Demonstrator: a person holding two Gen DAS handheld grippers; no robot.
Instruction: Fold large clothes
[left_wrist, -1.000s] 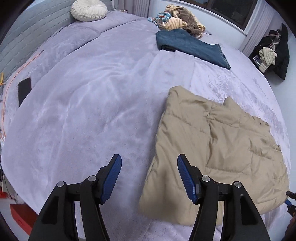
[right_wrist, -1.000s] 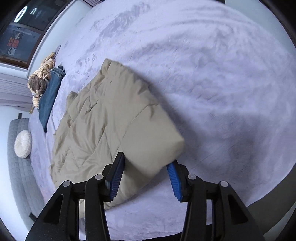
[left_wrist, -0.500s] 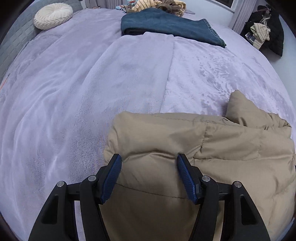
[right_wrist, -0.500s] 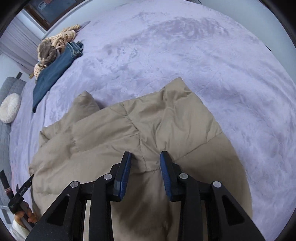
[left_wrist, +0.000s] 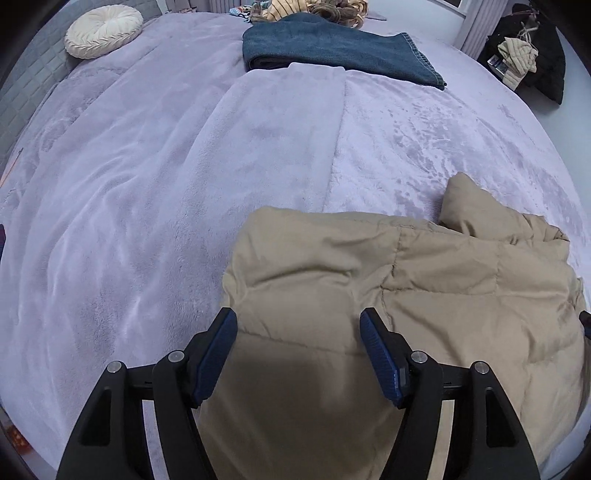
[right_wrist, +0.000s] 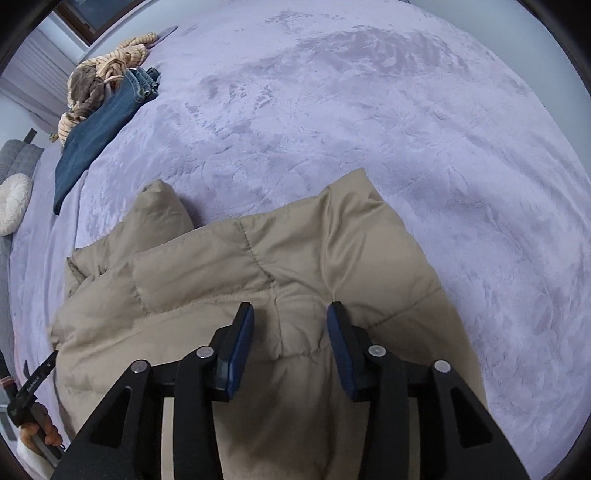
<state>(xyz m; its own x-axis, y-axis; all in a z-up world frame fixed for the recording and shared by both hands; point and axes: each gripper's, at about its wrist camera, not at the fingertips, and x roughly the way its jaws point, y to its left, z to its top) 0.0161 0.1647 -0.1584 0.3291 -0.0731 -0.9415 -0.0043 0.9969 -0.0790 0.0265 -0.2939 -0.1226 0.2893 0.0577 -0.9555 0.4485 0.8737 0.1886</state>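
Tan quilted jacket (left_wrist: 424, 295) is lying folded on the purple bed cover (left_wrist: 184, 184), well short of the jeans (left_wrist: 332, 48). Left gripper (left_wrist: 295, 350) and right gripper (right_wrist: 290, 343) have just been opening, now gaping above it, releasing the fold; next likely needs regripping an edge.

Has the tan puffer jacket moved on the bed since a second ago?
Yes. The tan puffer jacket has been folded over: its far edge now lies closer to the folded jeans than before.

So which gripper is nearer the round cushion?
Left. The left gripper sits over the tan jacket end on the cushion side; the right gripper over the far end. Both jaws have just been opening, jacket between them.
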